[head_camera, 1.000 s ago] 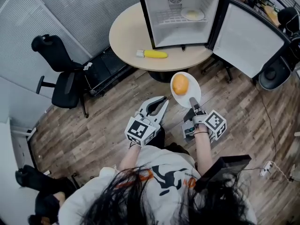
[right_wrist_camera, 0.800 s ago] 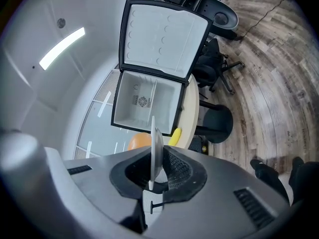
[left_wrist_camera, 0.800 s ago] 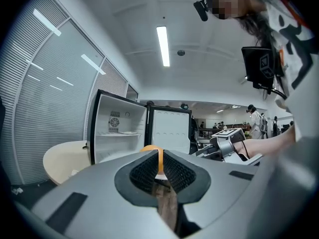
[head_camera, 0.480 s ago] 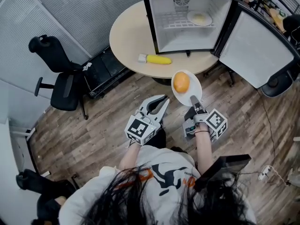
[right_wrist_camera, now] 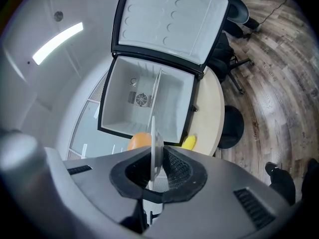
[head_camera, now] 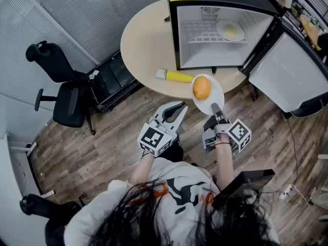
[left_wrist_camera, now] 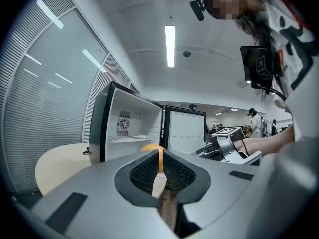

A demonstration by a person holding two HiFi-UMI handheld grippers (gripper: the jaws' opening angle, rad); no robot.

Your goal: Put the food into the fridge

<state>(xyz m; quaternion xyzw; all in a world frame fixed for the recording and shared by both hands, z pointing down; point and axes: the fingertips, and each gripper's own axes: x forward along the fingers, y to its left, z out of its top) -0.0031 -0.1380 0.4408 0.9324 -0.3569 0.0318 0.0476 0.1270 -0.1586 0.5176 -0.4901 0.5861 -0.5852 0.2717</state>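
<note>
You have closed in on the fridge (head_camera: 173, 35) in the last second. The white plate (head_camera: 212, 98) that you carry hung over the floor, well short of the fridge. Now its far rim reaches over the edge of the round table (head_camera: 141, 40) on which the fridge stands, just in front of the open compartment. The orange (head_camera: 202, 87) sits on that plate on the side nearer the fridge, and it has not slid.

Your right gripper (head_camera: 214, 106) stays clamped on the plate's near rim, the side away from the fridge. Its own view shows the rim edge-on between the pads, aimed at the fridge interior. Your left gripper (head_camera: 177, 108) hangs to the left of the plate, farther from the fridge, with its jaws drawn nearly together and nothing between them.

The fridge door (head_camera: 287, 81) is swung wide to the fridge's right, so the way in is clear. Another plate (head_camera: 231, 31) already lies on the wire shelf (head_camera: 202, 32) at the back right of the fridge. The yellow corn (head_camera: 178, 76) lies on the table just in front of the fridge's left corner, just beside the carried plate.

By my reading you are mid-approach with one item. The plate needs lifting to the fridge opening and keeping level, because a tilt toward the fridge could roll the orange off. The corn remains to be fetched.
</note>
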